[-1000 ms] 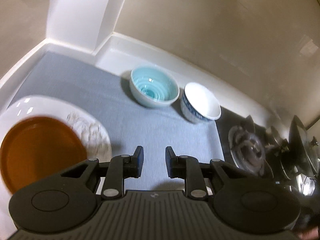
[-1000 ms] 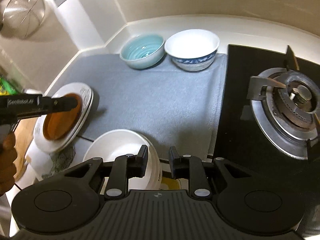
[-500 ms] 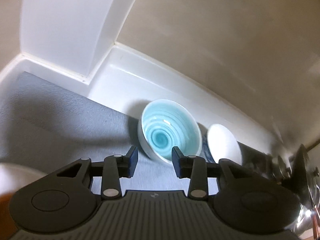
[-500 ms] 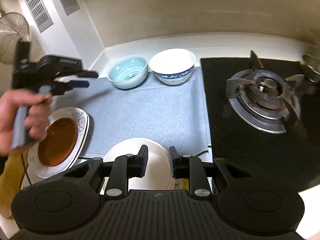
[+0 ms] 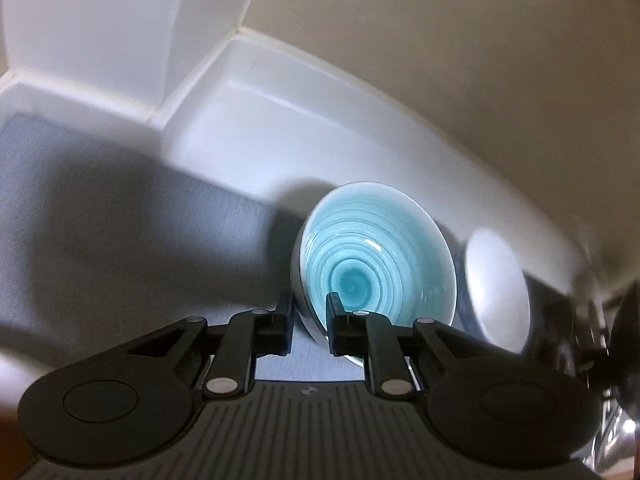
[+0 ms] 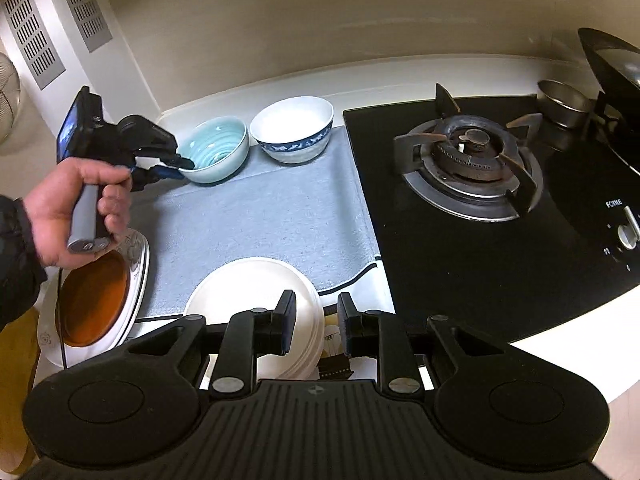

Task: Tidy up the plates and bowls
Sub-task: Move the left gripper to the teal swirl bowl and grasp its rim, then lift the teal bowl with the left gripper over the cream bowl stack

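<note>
Grey mat [image 6: 272,216], left hand-held gripper [image 5: 307,322] clamping turquoise bowl [image 5: 376,256]

Open lane: bare middle of the grey mat [image 6: 260,216] on the worktop. Back edge blocked by the turquoise bowl [image 6: 216,148], the left claw [image 6: 185,165] at its rim, and the blue-patterned bowl [image 6: 294,130] just beside. Right: hob burner [image 6: 472,160]. Near edge: white plate stack [image 6: 248,292], orange plate [image 6: 94,300].

White bowl [image 5: 498,284] blurred, part behind blue bowl [image 5: 376,256]; burner [image 5: 580,344] smeared.
</note>
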A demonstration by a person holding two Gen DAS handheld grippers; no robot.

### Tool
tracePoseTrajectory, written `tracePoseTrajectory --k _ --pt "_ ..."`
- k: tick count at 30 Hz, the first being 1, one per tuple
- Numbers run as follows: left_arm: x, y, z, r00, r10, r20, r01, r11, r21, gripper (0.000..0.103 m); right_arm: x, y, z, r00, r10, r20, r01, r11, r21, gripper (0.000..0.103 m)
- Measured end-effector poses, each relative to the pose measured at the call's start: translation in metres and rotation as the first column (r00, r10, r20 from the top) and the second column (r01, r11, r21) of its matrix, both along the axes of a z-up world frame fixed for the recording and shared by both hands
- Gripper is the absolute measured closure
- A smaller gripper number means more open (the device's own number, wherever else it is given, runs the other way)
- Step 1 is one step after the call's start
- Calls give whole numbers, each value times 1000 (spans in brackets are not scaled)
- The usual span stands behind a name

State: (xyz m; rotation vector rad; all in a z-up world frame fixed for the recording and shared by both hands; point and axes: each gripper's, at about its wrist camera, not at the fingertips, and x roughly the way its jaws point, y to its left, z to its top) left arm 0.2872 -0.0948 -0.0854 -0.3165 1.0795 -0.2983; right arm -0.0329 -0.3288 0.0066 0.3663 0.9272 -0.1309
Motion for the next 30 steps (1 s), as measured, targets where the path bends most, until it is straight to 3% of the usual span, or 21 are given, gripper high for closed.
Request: tracePoseTrajectory --k 6,11,14,22,30 --pt "-41 7 6 991 -118 -60 119 993 16 85 16 2 -4 1000 29 3 -29 999 36 79" --pt "-70 -4 4 962 -268 -46 270 960 68 84 45 0 -4 998 59 18 -61 995 77 79" --pt "-76 1 8 967 -254 -13 255 964 80 78 70 -2 -3 997 77 31 -80 992 102 78" --pt "-69 0 20 978 -201 64 196 978 74 78 144 2 -22 994 107 -12 -103 981 167 73" --pt "-66 -17 16 967 -243 78 232 964 128 79 180 11 -46 989 131 -72 -116 977 178 73"
